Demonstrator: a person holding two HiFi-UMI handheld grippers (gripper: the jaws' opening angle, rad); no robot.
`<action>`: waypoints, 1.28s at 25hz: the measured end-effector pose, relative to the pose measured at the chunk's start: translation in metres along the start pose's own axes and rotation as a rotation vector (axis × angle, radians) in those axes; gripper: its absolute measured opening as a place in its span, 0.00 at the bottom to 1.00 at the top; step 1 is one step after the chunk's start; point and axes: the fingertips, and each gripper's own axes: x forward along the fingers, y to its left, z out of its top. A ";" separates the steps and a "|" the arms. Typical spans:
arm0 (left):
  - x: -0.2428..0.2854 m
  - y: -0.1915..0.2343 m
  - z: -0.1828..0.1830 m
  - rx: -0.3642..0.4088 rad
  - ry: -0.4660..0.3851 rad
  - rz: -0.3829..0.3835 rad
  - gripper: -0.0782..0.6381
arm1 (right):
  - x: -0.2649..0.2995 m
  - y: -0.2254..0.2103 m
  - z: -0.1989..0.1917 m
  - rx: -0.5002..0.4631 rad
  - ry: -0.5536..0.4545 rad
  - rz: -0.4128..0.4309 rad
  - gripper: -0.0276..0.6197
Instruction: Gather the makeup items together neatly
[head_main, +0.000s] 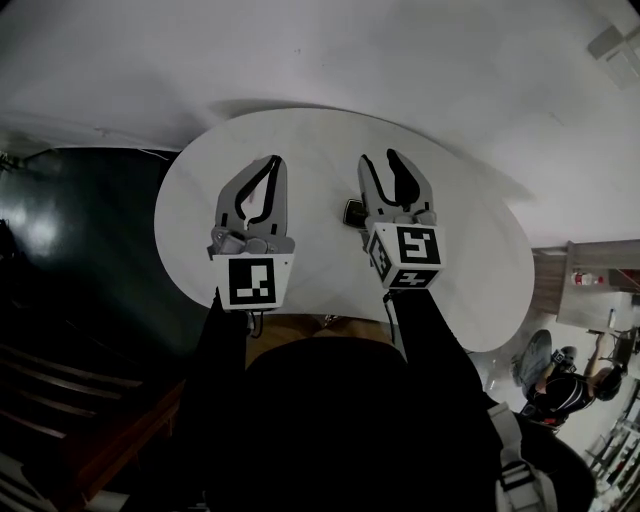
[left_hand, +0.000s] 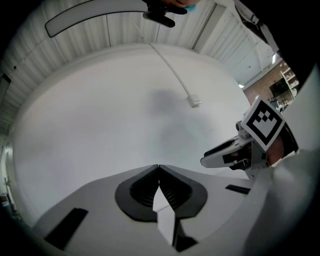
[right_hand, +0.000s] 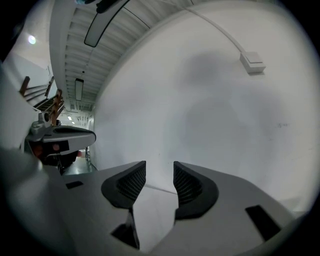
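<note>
A white oval table (head_main: 470, 285) stands by a plain white wall (head_main: 400, 50), dark glossy floor (head_main: 80, 230) at left; a cable duct (left_hand: 172, 72) crosses the wall.

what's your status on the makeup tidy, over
Left gripper shut, empty. Right gripper open, empty. Small dark item on table, untouched. Nothing blocking.

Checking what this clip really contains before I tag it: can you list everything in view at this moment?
table: one, white, round, centre of the head view
small item: one, dark, on the table near its middle; too small to identify
wall: one, white, behind the table
cable duct: one, white, running down the wall to a small box
bystander: one, dark clothing, far lower right of the head view
left gripper: one, grey, above the table, jaws together, empty
right gripper: one, grey, above the table just right of the small item, jaws apart, nothing between them
</note>
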 end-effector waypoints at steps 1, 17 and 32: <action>-0.003 0.007 -0.005 -0.013 0.001 -0.006 0.13 | 0.005 0.008 -0.002 0.004 0.006 -0.001 0.33; -0.022 0.133 -0.075 -0.114 -0.006 -0.157 0.13 | 0.070 0.145 -0.020 0.053 0.057 -0.104 0.33; -0.030 0.143 -0.104 -0.137 -0.008 -0.245 0.13 | 0.128 0.189 -0.148 0.083 0.365 -0.097 0.29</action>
